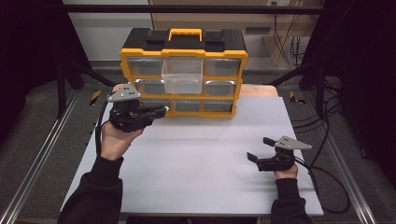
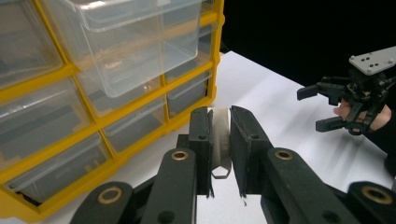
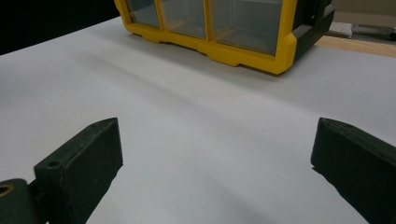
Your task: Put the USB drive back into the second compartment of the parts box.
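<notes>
1. Left gripper (image 1: 161, 110), near the far left of the counter (image 1: 201, 154): jaws nearly together, clamped on a small flat metal piece (image 2: 221, 140) held on edge between them; piece silvery, with a small hooked end hanging below the pads, exact kind too small to tell.
2. Organizer (image 1: 183, 74), yellow-framed with black top and yellow handle, standing at the far edge of the counter; three rows of three clear drawers.
3. Open drawer (image 1: 182, 74), top row, middle column: pulled out toward the near edge, apparently empty; lying up and slightly right of the left gripper in the high view, up and to the left of the jaws in the left gripper view (image 2: 135, 42).
4. Deciding relation: held piece below and just short of the open drawer's front wall, long axis of the left gripper pointing along the organizer's front toward the right edge; a lift and a small advance judged necessary to bring the piece over the drawer's rim.
5. Right gripper (image 1: 260, 149), near the right edge of the counter, well apart from the organizer: jaws spread wide, nothing between them, bare counter ahead; left gripper clearly the nearer to the drawer.
6. Remaining drawers: closed; contents not discernible through the clear fronts.
</notes>
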A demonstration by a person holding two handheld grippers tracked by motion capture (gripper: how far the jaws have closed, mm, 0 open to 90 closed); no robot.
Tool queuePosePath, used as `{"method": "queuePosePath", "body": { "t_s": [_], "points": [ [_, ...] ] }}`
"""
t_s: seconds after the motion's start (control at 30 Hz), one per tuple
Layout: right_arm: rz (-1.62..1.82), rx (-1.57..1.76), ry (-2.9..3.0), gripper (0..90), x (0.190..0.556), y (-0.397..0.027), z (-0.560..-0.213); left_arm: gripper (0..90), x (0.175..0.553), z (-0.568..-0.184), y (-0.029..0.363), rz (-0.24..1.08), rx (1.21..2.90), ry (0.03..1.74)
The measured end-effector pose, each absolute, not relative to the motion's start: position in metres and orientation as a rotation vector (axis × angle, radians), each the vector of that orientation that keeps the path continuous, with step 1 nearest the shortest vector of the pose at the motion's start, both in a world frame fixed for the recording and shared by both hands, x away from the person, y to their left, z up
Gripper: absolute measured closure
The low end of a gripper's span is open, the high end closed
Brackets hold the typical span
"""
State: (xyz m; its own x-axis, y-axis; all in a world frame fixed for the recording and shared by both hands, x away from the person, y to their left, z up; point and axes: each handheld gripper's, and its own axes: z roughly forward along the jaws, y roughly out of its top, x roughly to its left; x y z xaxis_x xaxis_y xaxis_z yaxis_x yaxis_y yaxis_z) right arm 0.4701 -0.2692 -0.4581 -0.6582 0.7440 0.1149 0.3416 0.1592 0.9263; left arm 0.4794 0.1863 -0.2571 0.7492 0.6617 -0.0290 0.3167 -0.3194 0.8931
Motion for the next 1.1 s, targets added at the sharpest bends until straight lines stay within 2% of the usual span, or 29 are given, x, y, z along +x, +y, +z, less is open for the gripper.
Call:
{"method": "queuePosePath", "body": {
  "t_s": [1.1],
  "points": [
    [1.501,1.038,2.077,2.6,0.470,-0.269,-0.458,78.8,0.498,-0.204,0.180,0.475,1.874,0.739]
  ]
}}
